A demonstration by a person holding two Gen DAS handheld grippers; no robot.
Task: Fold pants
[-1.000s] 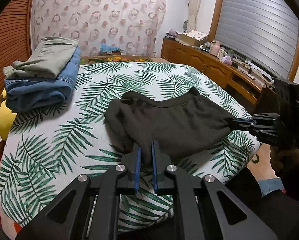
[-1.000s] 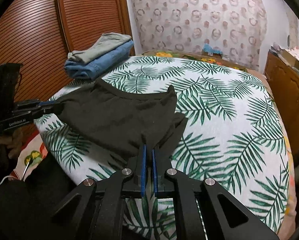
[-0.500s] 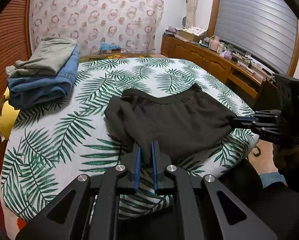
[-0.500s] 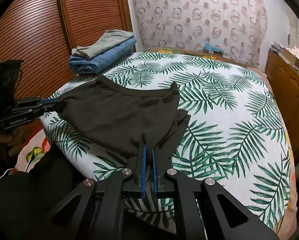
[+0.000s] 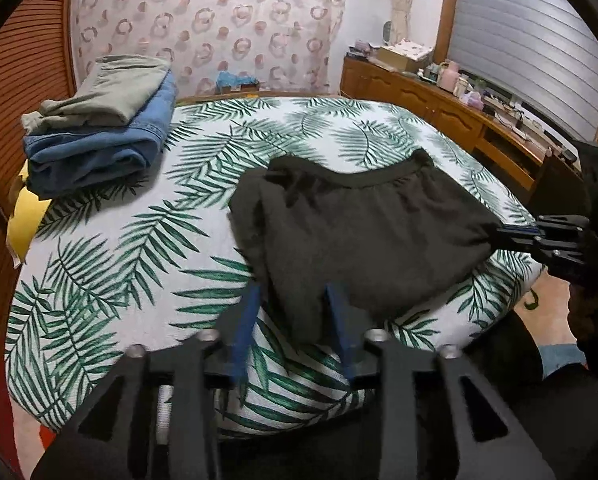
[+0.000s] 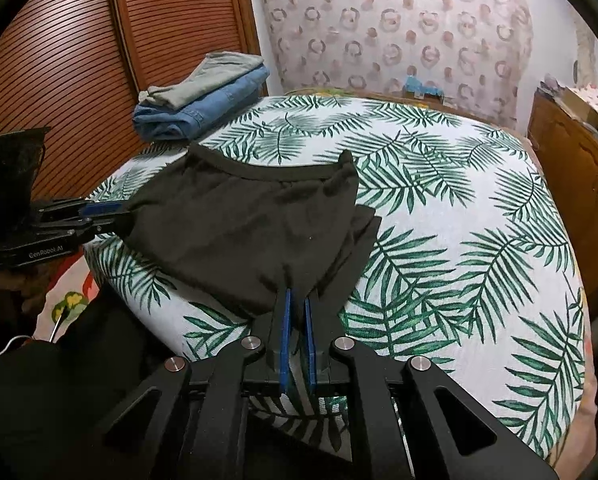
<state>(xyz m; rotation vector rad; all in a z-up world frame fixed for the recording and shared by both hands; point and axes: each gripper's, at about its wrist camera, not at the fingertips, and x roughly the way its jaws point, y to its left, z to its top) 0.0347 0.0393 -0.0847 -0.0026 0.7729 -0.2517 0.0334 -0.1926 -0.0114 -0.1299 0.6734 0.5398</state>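
The dark olive-black folded cloth pants (image 5: 363, 236) lie on the near part of the round bed with its white, green palm-leaf printed cover (image 5: 147, 248), their waistband on the far side. My left gripper (image 5: 293, 300) has just been opening, and its blue-padded jaws now stand apart with the near corner of the pants lying loose between them, while my right gripper (image 6: 297, 300) is clenched on the pants' other near corner. Beyond the pants, at the bed's far left edge, folded grey-green trousers (image 5: 111, 92) rest on top of folded blue denim jeans (image 5: 99, 148).
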